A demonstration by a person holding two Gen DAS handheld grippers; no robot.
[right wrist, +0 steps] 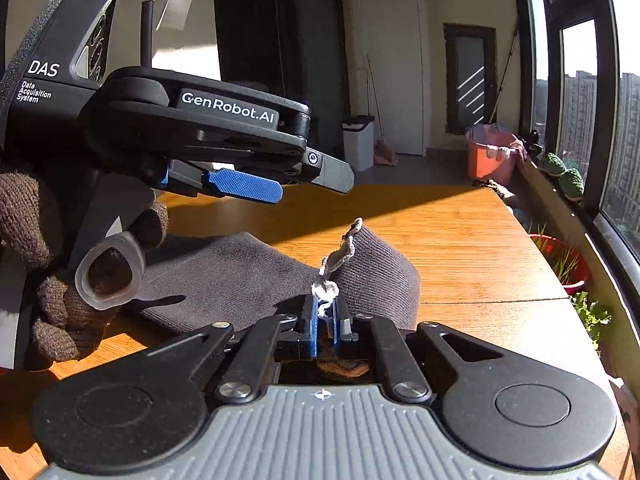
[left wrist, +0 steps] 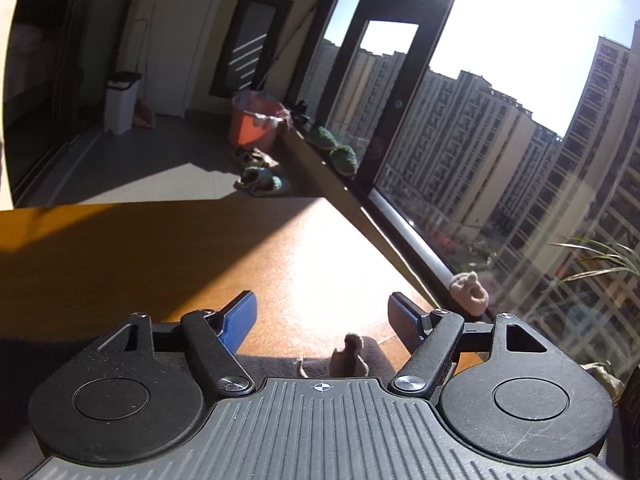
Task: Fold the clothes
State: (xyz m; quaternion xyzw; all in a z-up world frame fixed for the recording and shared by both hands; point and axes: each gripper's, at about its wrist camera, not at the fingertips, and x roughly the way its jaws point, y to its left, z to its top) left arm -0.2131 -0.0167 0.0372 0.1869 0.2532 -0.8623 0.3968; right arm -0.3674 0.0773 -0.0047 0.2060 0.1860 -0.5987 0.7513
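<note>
My left gripper (left wrist: 322,320) hovers with fingers spread wide; my right gripper (right wrist: 325,308) is pinched closed, my gloved left hand (right wrist: 44,248) beside it.

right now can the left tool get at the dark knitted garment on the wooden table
Probably yes. The left tool hangs open just above the dark knitted garment, with nothing between them; the right tool is shut on its whitish cord, off to the side.

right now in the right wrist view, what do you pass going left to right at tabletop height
gloved hand → left gripper → dark knit garment → right gripper pinching its white drawstring → bare wooden table → red plant pot
</note>
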